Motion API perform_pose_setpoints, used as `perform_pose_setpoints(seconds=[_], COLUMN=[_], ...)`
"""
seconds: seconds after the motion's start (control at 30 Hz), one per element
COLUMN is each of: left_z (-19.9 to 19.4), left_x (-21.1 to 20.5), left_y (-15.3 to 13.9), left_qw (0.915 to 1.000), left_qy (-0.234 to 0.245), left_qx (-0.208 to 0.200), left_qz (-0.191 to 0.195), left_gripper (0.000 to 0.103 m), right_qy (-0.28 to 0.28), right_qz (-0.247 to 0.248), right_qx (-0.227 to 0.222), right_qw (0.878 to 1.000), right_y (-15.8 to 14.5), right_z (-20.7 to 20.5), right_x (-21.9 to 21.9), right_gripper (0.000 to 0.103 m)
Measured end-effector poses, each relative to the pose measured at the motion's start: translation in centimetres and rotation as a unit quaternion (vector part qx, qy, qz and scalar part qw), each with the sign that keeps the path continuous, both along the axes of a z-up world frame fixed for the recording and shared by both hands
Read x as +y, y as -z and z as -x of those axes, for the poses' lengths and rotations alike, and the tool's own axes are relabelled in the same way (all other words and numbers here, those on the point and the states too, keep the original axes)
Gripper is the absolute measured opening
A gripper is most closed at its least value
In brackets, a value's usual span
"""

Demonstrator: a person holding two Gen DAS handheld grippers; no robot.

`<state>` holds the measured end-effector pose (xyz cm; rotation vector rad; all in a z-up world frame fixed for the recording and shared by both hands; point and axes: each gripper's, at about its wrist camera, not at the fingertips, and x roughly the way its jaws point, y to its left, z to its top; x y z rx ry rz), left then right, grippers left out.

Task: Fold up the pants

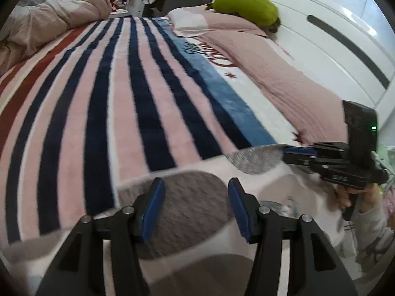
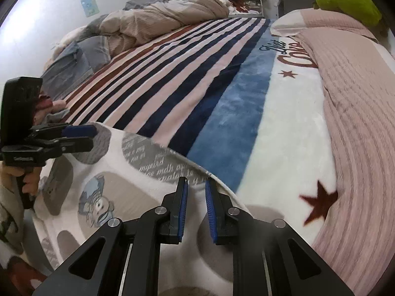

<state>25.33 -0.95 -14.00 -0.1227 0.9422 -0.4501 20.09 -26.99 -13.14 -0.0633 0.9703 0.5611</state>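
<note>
White pants (image 2: 118, 197) with grey patches and a cartoon print lie spread on the near part of the bed. In the left wrist view they (image 1: 256, 159) fill the bottom. My left gripper (image 1: 196, 197) hovers just over them, open, with nothing between its blue pads; from the right wrist it (image 2: 93, 137) shows at the far left edge of the cloth. My right gripper (image 2: 196, 187) has its pads nearly together at the pants' far hem and looks shut on that edge. It (image 1: 284, 154) reaches in from the right, held by a hand (image 1: 345, 194).
A striped fleece blanket (image 1: 123, 98) covers the bed beyond the pants. A pink quilt (image 1: 284, 74) and a green cushion (image 1: 246, 7) lie along the white headboard (image 1: 333, 37). A rumpled duvet (image 1: 49, 19) is piled at the far left; cluttered shelves stand behind.
</note>
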Motion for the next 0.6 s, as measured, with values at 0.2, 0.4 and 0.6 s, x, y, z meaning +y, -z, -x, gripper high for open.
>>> perform_pose_setpoints(seconds=[0.2, 0.4, 0.6], left_z=[1.7, 9.0, 18.1], left_x=[2.3, 8.5, 16.9], left_y=[-1.0, -3.7, -3.3], left_qw=[0.9995, 0.9925, 0.963], left_qy=[-0.028, -0.116, -0.264], left_qx=[-0.004, -0.034, -0.039], left_qz=[0.014, 0.015, 0.039], left_gripper=[0.058, 0.067, 0.069], right_qy=[0.007, 0.018, 0.033], right_qz=[-0.009, -0.056, -0.073], right_qx=[-0.002, -0.032, -0.054], right_qw=[1.0, 0.998, 0.995], right_y=[-0.6, -3.7, -5.1], right_z=[0.6, 4.0, 8.1], right_x=[-0.2, -1.5, -1.2], right_gripper=[0.012, 0.036, 0.054])
